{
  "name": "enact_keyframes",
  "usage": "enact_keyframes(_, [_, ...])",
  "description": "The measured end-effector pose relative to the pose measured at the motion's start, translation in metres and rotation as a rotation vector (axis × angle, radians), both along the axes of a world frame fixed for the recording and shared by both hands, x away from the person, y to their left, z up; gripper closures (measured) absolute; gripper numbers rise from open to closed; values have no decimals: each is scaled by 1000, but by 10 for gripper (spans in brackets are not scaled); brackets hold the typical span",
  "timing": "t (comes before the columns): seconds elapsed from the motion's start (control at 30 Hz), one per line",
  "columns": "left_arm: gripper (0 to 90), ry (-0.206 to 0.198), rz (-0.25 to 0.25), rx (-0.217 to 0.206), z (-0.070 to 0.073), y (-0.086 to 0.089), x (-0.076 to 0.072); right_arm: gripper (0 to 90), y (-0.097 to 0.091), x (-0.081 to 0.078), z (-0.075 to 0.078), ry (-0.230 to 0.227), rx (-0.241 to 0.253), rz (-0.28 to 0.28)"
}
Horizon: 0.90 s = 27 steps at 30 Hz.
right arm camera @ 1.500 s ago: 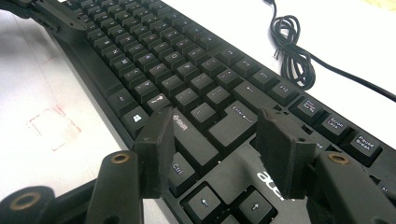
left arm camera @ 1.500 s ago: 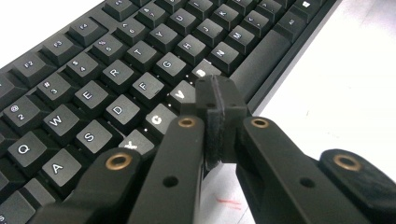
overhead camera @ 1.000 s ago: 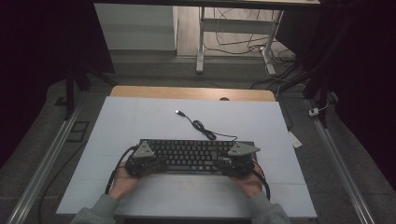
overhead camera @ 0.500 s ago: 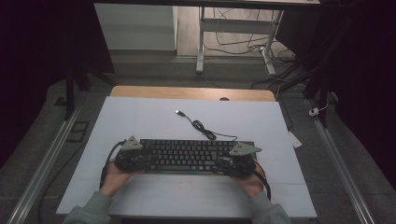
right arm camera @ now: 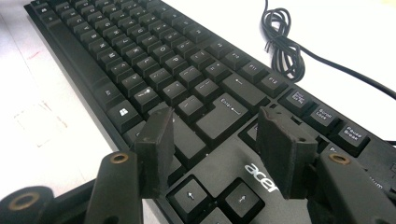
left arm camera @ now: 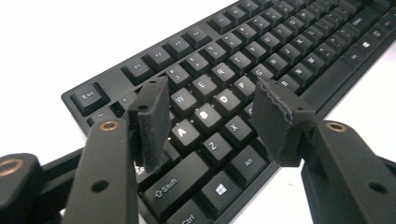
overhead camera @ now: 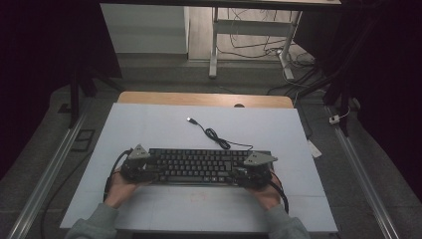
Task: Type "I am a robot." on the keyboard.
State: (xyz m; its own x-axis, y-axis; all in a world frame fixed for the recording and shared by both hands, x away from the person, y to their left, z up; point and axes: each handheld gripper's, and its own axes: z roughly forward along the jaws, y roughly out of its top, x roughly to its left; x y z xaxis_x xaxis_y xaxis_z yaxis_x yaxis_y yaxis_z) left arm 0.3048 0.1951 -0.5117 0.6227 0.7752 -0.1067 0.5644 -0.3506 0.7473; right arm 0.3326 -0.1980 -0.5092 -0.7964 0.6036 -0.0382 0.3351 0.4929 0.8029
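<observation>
The left gripper [left arm camera: 210, 121] hangs over the left end of the black keyboard [overhead camera: 199, 166], its jaws having just been opening; they stand apart above the letter keys near A, S and D, with nothing pinched between the pads. The right gripper [right arm camera: 217, 151] hovers over the opposite end, jaws likewise apart above the Enter key and arrow cluster, pads clear of the keys as far as its own view shows. In the high view the left gripper [overhead camera: 137, 167] and right gripper [overhead camera: 254, 172] bracket the keyboard, which lies flat and square across the near half of the pale bench [overhead camera: 149, 124], each held by a hand [overhead camera: 119, 189] coming in from the near edge. The keyboard's cable [overhead camera: 214, 135] trails away toward the far side, partly coiled, ending in a loose USB plug [overhead camera: 189, 120] lying on the bench. Judging from this, the keyboard has been set down and released, or is about to be taken up by its two ends. A lift would call for both grippers to drop to the edges and close evenly, keeping the board level and the cable from snagging.
</observation>
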Motion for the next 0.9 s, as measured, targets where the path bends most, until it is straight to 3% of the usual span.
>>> enact_keyframes(0.2, [514, -12, 22, 12, 0, 3, -1, 466, 0, -2, 1, 1, -3, 1])
enact_keyframes(0.27, [581, -16, 20, 8, 0, 5, -1, 466, 1, -2, 0, 0, -8, 3])
enact_keyframes(0.3, [661, -19, 16, 8, 1, 5, -1, 466, 1, -1, 0, -1, -13, 8])
enact_keyframes(0.33, [661, -19, 13, 7, 1, 6, -2, 466, 1, -1, 0, -1, -13, 8])
enact_keyframes(0.43, [800, -16, 7, 8, 1, 6, -2, 465, 2, -2, 0, 2, -12, 12])
enact_keyframes(0.53, [876, -10, 1, 18, 0, 4, -2, 465, 2, -2, 0, 1, -10, 10])
enact_keyframes(0.9, [885, 19, 11, 54, -8, -2, 3, 465, 3, -2, -1, 4, -24, 10])
